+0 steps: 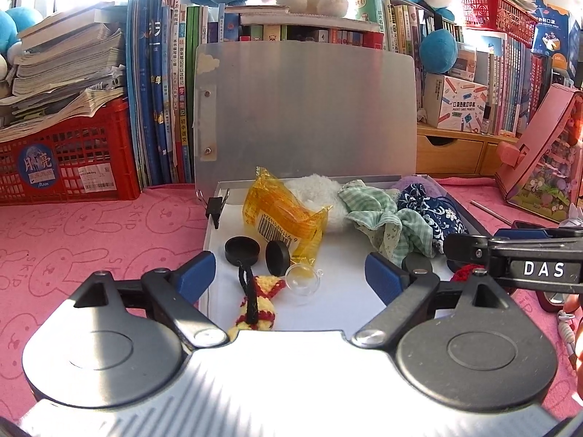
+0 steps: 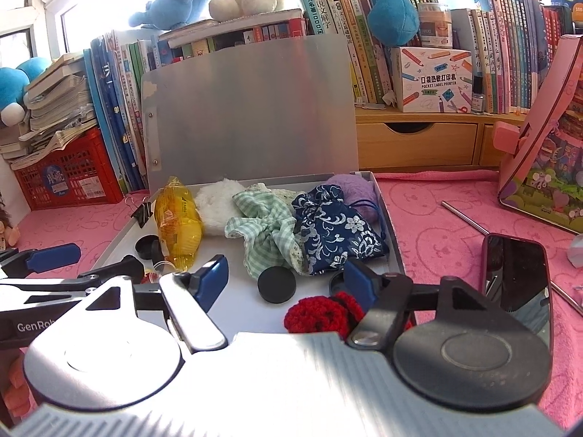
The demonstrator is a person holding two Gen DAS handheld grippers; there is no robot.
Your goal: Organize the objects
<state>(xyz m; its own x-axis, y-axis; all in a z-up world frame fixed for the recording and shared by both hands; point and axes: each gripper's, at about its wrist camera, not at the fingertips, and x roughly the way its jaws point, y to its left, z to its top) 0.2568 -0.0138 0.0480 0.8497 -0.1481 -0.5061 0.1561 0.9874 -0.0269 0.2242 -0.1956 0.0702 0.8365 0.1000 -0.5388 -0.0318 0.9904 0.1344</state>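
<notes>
Both grippers, left and right, hover wide open and empty over the tin, already holding pouches, wrapper and caps; phone remains outside.

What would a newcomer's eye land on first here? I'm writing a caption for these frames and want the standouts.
Probably the open metal case on the pink bunny-print cloth, its lid upright. Along the back of the case lie a yellow packet, a green checked cloth and a blue floral pouch; a red crochet piece lies nearest. Behind, packed books carry blue plush toys.
</notes>
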